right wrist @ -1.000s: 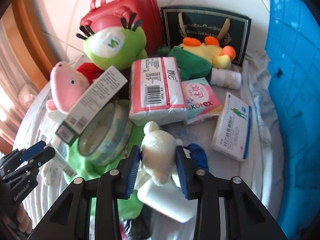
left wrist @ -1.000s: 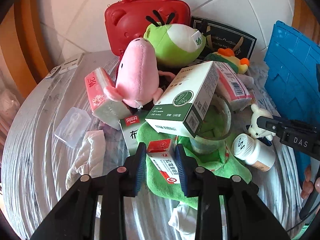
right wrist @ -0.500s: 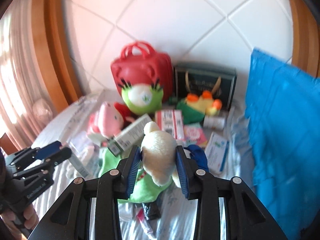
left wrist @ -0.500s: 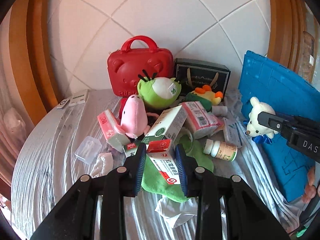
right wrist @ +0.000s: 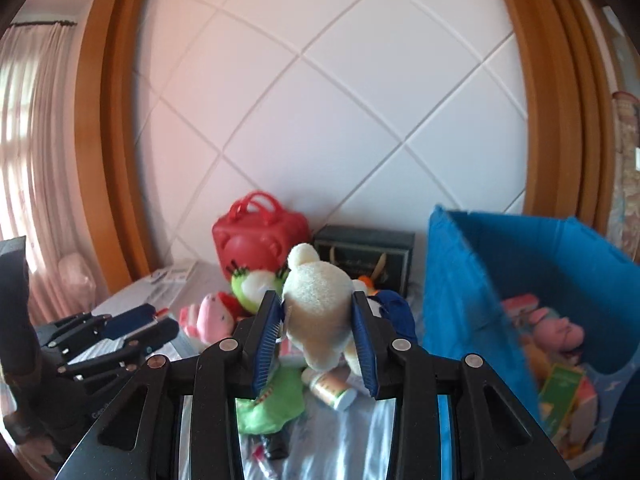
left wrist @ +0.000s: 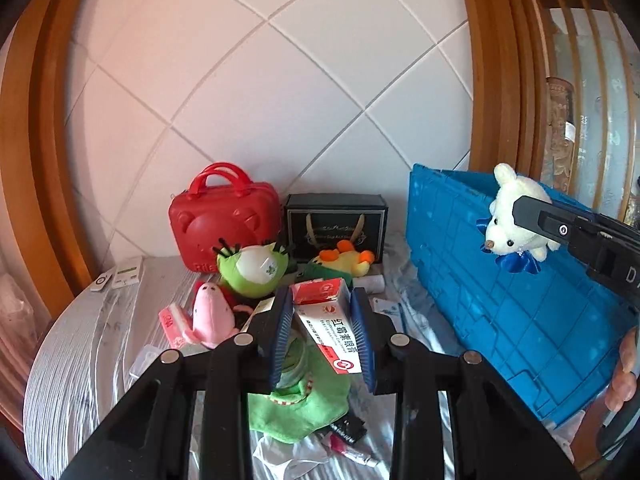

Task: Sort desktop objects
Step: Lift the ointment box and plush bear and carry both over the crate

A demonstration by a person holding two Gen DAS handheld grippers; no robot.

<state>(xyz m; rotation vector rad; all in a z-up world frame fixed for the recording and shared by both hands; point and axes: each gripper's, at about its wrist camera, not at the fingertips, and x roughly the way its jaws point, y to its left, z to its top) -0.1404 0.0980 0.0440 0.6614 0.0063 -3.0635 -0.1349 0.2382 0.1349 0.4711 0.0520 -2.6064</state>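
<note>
Both tools have risen well clear of the pile since a second ago, each carrying its pick away from the clutter it sat in. Now the left tool (left wrist: pixel 322 330) is clamped on a red-and-white medicine box (left wrist: pixel 330 322), held above the green cloth (left wrist: pixel 298 408) on the surface (left wrist: pixel 80 344). The right tool (right wrist: pixel 316 338) is closed on a white plush bear (right wrist: pixel 320 312), which in the left wrist view hangs in front of the upper wall of the blue crate (left wrist: pixel 500 300), near its rim.

As for progress, the right wrist view looks down into the crate's open side, and some things already lie inside: a pink plush (right wrist: pixel 558 330) and some boxes, too blurred to name. So sorting seems under way but far from finished. Left on the surface are a green plush (left wrist: pixel 252 270), a pink plush pig (left wrist: pixel 210 320), a yellow duck toy (left wrist: pixel 346 260), a pill bottle (right wrist: pixel 330 390), a tissue pack (left wrist: pixel 170 320) and smaller scraps near the front edge. A red case (left wrist: pixel 222 220) and a dark gift bag (left wrist: pixel 336 220) stand at the back against the wall. My guess is the bear goes into the crate next; where the medicine box belongs cannot be told.
</note>
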